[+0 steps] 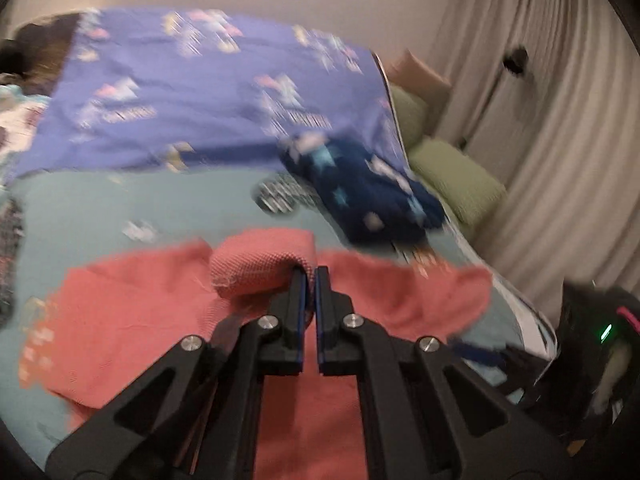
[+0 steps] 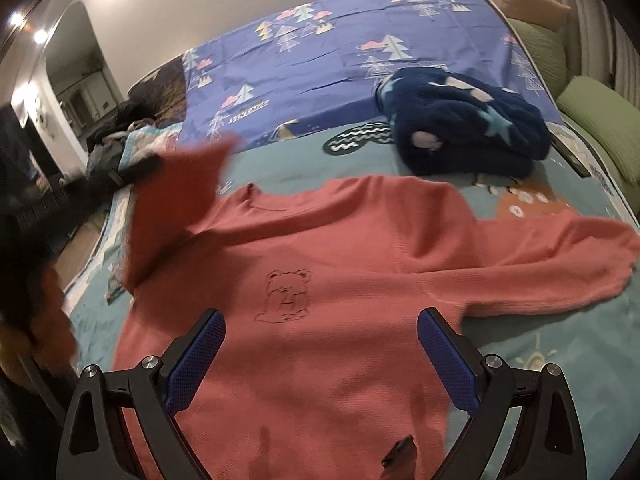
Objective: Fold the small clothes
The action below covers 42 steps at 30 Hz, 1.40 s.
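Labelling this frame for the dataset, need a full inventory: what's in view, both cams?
sweater: 1, coral pink with a bear outline on the chest, spread flat on the bed, one sleeve lifted
lifted sleeve: 1, coral pink, cuff pinched in the left gripper
fleece garment: 1, navy with pale stars, bundled on the bed beyond the sweater
bedsheet: 1, purple-blue far half with tree prints, teal near half
cushions: 2 clear, green, at the bed's right edge; a tan one behind
curtain: 1, off-white, right of the bed
clothes pile: dark, mixed, far left of the bed, count unclear
left gripper: black, blue pads, shut on the sleeve
right gripper: black, blue pads, open above the sweater's hem
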### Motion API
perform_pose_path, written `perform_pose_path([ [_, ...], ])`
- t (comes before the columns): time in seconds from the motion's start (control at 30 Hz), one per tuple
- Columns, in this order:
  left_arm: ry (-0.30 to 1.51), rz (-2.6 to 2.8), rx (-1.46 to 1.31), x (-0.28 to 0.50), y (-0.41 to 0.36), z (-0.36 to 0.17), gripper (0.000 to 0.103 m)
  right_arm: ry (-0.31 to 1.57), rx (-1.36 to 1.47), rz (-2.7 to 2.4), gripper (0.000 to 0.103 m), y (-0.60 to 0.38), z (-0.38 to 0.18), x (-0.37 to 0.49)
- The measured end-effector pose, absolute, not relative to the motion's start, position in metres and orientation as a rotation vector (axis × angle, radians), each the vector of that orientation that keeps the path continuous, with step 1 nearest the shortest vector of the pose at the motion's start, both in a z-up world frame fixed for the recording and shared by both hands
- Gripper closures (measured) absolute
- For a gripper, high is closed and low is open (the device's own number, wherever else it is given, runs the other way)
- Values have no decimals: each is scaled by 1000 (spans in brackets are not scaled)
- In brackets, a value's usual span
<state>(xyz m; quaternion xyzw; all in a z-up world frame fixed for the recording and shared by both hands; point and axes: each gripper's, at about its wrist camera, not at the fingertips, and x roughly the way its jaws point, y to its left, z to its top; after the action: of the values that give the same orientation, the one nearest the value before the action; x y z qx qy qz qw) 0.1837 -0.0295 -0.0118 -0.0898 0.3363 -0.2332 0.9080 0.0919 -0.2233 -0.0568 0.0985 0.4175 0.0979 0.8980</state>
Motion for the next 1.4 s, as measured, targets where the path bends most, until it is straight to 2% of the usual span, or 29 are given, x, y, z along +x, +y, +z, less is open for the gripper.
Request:
perform_pose_path([
  [0.27,816,-543,-164,169,-65,-57,98,893,318,278,5,-238,-62,112],
  [0.4,849,-551,-175,162,-63,-65,98,950,404,344,11,-233,-68,134],
  [0.43,854,-556,-181,160,-60,-65,95,962,421,360,13,-231,-70,140],
  [0.47,858,-558,-183,158,-58,-66,90,972,433,376,15,-228,-71,145],
  [0.53,851,-546,-177,153,-52,-68,60,994,446,402,15,-222,-75,159],
  [0.6,818,-489,-156,147,-41,-68,46,1023,452,406,15,-217,-78,172],
  [0.63,813,-475,-155,147,-37,-69,46,1035,454,411,15,-215,-79,177],
  [0.87,910,-519,-320,178,-30,-87,48,1042,360,433,15,-187,-70,190],
  [0.9,906,-518,-332,183,-33,-87,58,1034,342,434,15,-185,-67,190],
  [0.93,896,-521,-343,188,-39,-86,75,1028,327,428,15,-185,-64,189],
  [1.0,881,-571,-355,193,-53,-82,91,1018,308,407,15,-190,-59,186],
  [1.17,843,-677,-254,174,-86,-76,91,1064,335,368,15,-213,-64,181],
  [1.4,937,-640,-302,177,-81,-99,91,1159,421,359,15,-230,-92,183],
])
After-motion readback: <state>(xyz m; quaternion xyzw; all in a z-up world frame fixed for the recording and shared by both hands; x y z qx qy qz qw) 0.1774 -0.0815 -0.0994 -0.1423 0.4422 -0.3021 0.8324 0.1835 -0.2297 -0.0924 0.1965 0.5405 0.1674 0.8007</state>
